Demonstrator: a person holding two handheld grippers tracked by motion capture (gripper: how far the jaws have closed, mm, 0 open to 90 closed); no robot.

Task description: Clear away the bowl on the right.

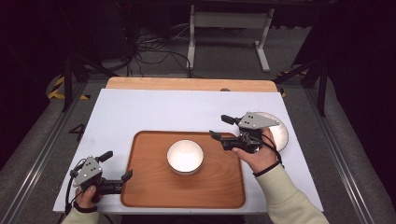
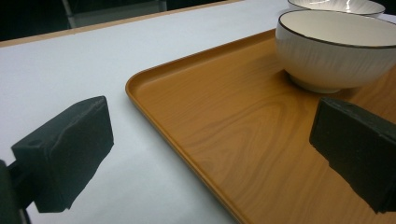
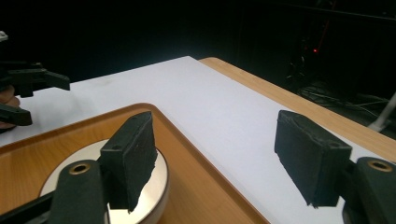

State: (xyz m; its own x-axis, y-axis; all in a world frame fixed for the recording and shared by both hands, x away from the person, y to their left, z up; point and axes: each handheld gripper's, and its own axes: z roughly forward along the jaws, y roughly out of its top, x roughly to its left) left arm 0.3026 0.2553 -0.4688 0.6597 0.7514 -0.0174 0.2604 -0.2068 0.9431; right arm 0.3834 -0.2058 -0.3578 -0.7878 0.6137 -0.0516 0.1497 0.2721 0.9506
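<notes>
Two forearms in pale sleeves enter the high view from the bottom edge, each hand holding a gripper over a white table (image 1: 154,105). On that side, the left gripper (image 1: 116,165) sits at the near left corner of a wooden tray (image 1: 154,186), its fingers spread apart and holding nothing, one fingertip over the tray's left rim. A white bowl (image 1: 185,156) stands upright in the middle of the tray. Farther right, the right gripper (image 1: 222,127) hovers over the tray's far right corner, fingers apart and empty, pointing left. A second white bowl (image 1: 281,135) rests on the table just behind that hand, off the tray. From the left gripper view, two black fingers (image 2: 65,151) stand wide open, one over the table, one over the tray (image 2: 224,126); the bowl (image 2: 336,49) sits ahead on the tray, untouched, with the second bowl (image 2: 336,5) beyond it. From the right gripper view, open fingers (image 3: 133,158) straddle the tray's rim (image 3: 187,149), with the bowl (image 3: 154,186) below the left finger and the other gripper (image 3: 18,95) far off.
</notes>
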